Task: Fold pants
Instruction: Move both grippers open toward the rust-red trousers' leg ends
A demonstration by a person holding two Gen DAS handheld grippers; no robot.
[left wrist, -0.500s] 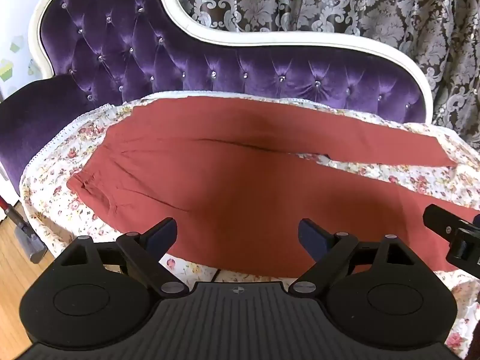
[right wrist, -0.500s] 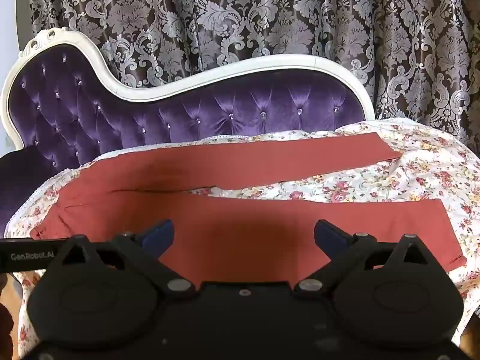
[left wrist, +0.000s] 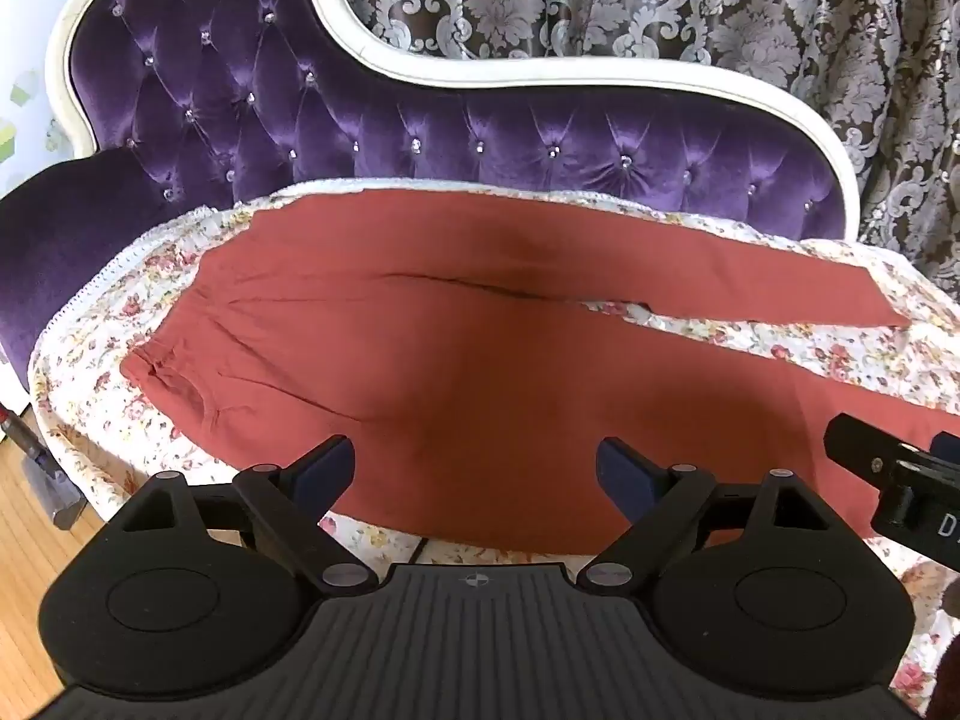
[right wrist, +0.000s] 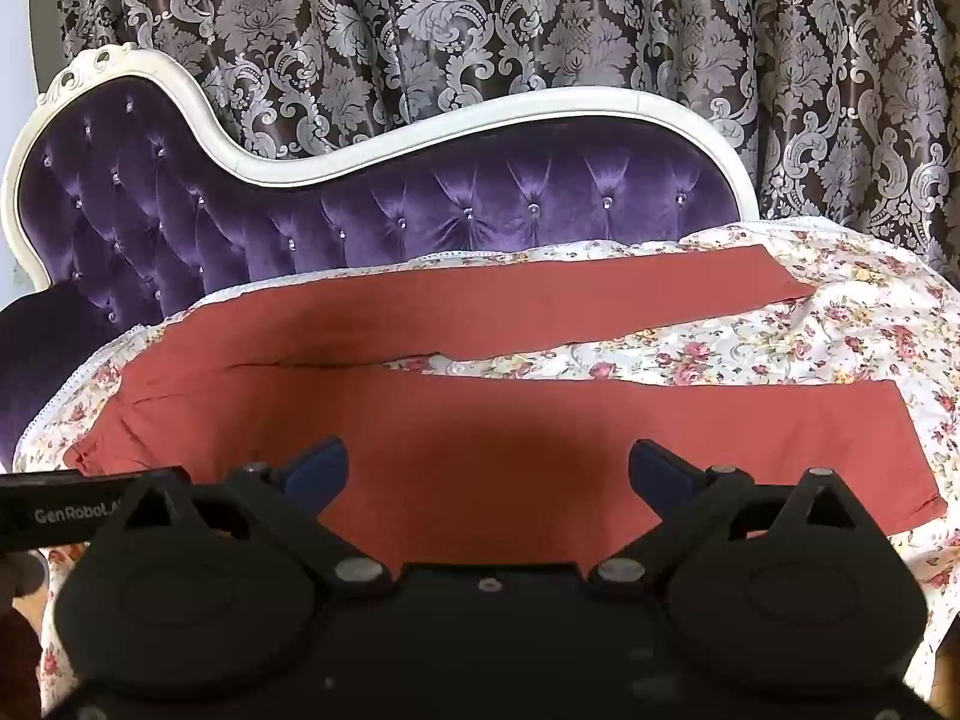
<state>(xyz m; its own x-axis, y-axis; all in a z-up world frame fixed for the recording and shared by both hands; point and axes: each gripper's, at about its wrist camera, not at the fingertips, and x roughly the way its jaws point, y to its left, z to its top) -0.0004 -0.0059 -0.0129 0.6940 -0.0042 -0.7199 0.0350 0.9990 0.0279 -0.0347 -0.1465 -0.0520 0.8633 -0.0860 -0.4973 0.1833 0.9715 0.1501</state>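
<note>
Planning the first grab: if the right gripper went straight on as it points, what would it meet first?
Most likely the near leg of the red pants, spread flat on the floral sheet. The right gripper is open with nothing between; depth is uncertain.

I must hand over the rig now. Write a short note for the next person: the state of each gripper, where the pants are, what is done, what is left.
Left gripper: open, holds nothing, above the near leg.
Right gripper: open, holds nothing, also above the near leg.
Pants: flat on the floral sheet on the purple sofa, waistband left, legs spread apart to the right.
Done: pants laid out.
Left: every fold.
</note>
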